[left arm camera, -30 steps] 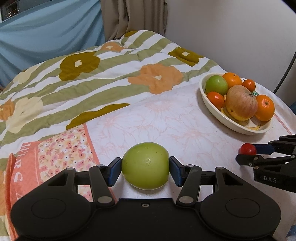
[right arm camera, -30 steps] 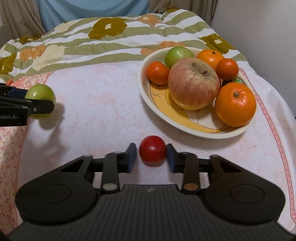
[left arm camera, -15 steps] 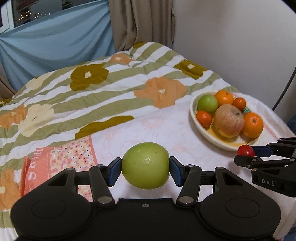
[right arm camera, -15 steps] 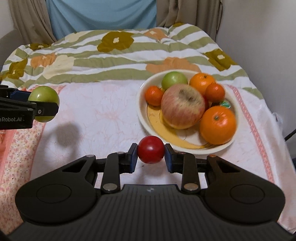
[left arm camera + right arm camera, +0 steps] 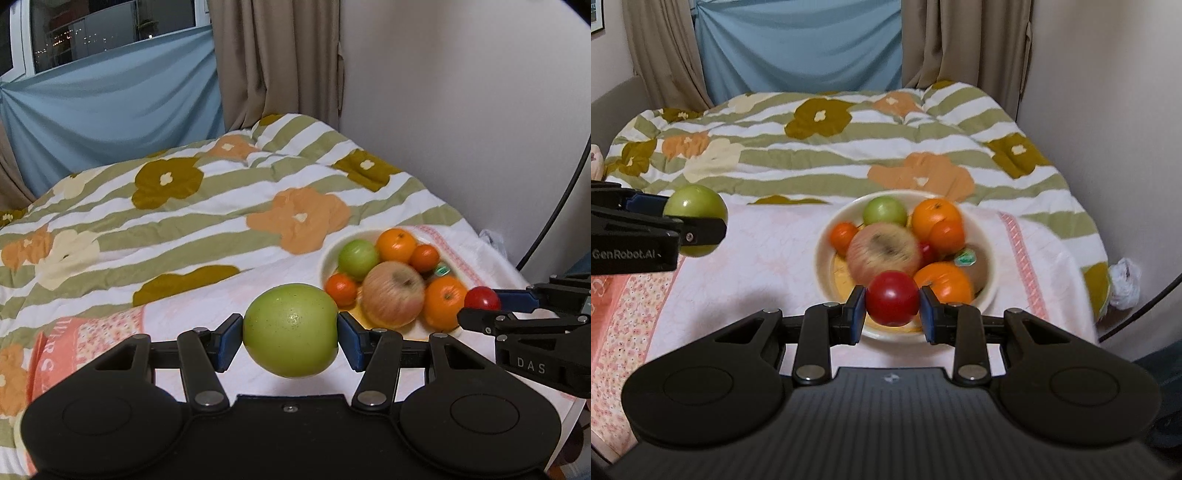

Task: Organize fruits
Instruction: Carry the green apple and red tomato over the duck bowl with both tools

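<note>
Clamping a green apple (image 5: pixel 291 329), left tongs (image 5: pixel 291 338); right tongs (image 5: pixel 892 308) pinch a red fruit (image 5: pixel 892 302).

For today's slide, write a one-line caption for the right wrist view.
Right tool grips a red fruit near the full fruit bowl; left tool holds a green apple.

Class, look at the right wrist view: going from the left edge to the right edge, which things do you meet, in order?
left gripper → green apple it grips → cream bowl of fruit, with the small red fruit in the right gripper in front of it → crumpled white bag
</note>
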A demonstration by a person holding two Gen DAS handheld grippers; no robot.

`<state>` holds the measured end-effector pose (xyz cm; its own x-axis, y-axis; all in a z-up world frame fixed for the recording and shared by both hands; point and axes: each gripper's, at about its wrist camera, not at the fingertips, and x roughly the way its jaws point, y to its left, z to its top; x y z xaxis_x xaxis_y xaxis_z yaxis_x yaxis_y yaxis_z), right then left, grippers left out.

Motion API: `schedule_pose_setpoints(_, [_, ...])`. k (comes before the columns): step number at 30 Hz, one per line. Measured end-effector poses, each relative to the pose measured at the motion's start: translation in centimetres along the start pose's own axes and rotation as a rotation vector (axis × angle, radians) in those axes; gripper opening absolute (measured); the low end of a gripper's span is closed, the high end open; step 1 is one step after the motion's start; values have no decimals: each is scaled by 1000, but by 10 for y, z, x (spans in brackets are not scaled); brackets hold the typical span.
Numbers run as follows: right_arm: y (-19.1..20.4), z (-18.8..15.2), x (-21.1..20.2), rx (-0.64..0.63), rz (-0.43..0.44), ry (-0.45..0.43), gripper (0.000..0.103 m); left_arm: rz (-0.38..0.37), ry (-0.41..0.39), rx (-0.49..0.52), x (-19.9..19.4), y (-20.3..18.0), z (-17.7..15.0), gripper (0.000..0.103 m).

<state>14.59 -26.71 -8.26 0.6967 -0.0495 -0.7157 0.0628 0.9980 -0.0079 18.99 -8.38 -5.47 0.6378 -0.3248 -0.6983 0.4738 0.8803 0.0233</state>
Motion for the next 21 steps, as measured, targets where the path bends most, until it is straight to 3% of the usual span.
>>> schedule_pose_setpoints(21, [-87, 7, 34, -141, 106, 13, 45, 30, 89, -83, 67, -95, -10, 60])
